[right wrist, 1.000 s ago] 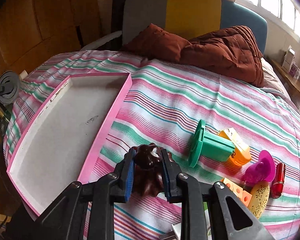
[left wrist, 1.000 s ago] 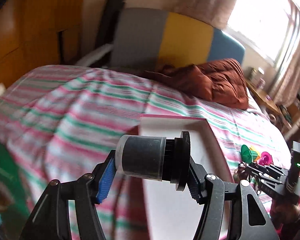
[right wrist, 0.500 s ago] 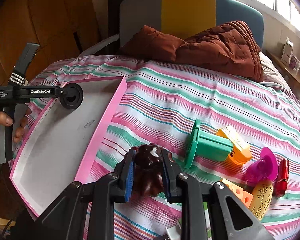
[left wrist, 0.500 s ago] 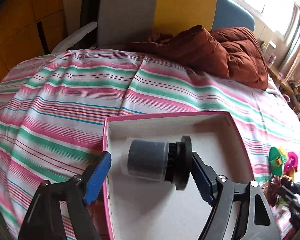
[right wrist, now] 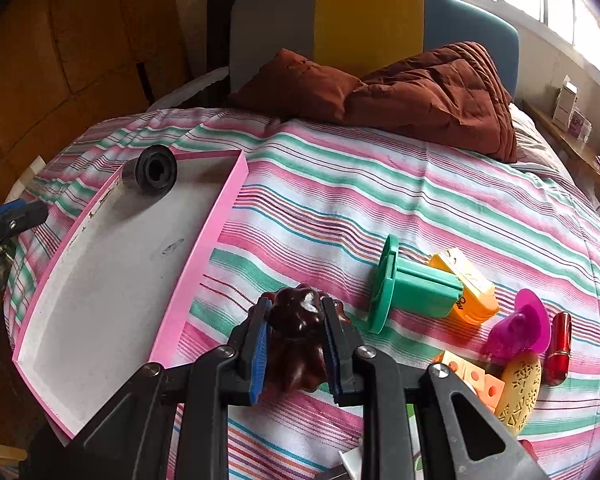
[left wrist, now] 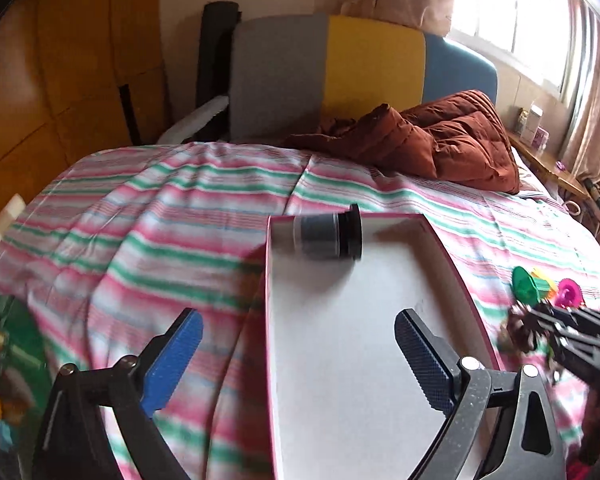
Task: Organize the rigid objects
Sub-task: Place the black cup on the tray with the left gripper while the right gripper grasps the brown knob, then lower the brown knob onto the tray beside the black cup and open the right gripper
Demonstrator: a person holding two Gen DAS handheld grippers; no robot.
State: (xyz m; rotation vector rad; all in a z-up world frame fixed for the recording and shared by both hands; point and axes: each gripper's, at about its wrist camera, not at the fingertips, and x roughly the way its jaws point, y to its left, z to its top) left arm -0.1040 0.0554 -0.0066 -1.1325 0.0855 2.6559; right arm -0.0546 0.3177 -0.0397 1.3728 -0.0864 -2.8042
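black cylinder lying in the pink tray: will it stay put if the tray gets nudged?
Probably not. The black cylinder lies on its side on the pink tray's smooth bare floor, so it could roll. Its wider flange would likely curve the roll, and the nearby tray wall should stop it. It looks rigid, unlikely to deform.

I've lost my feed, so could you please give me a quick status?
Left gripper open, empty. Right gripper shut on brown toy. Black cylinder lying in pink tray. Path to tray unobstructed.
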